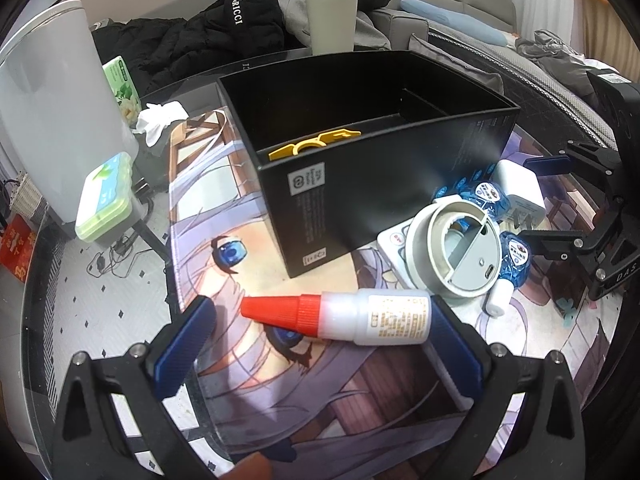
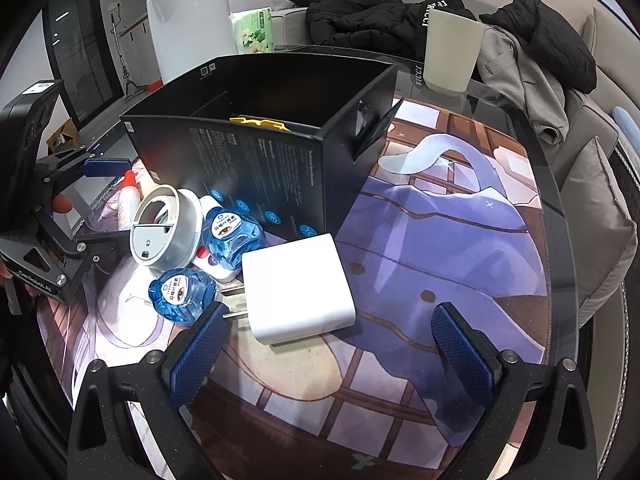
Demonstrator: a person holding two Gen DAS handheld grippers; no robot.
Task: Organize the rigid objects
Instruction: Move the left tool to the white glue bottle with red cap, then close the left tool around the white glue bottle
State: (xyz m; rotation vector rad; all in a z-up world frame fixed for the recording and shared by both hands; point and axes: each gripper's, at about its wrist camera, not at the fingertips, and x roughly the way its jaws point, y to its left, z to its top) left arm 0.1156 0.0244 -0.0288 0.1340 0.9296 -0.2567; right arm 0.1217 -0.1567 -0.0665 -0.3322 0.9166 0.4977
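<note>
A white glue bottle with a red cap (image 1: 340,316) lies on its side on the printed mat, between the wide-apart fingers of my open left gripper (image 1: 320,344); its base rests near the right finger. Behind it stands an open black box (image 1: 372,184) with a yellow object (image 1: 316,144) inside. To its right lie a round white-grey device (image 1: 456,248), two blue bottles (image 1: 516,256) and a white charger (image 1: 520,188). My right gripper (image 2: 332,348) is open just short of the white charger (image 2: 298,284), with the blue bottles (image 2: 182,292) and the round device (image 2: 164,232) to its left.
A white cup (image 1: 332,24) stands behind the box near dark jackets (image 1: 192,36). A tall white appliance (image 1: 52,96), a tissue pack (image 1: 122,88) and a green case (image 1: 106,196) are at the left. The glass table's curved edge (image 2: 568,240) runs along the right.
</note>
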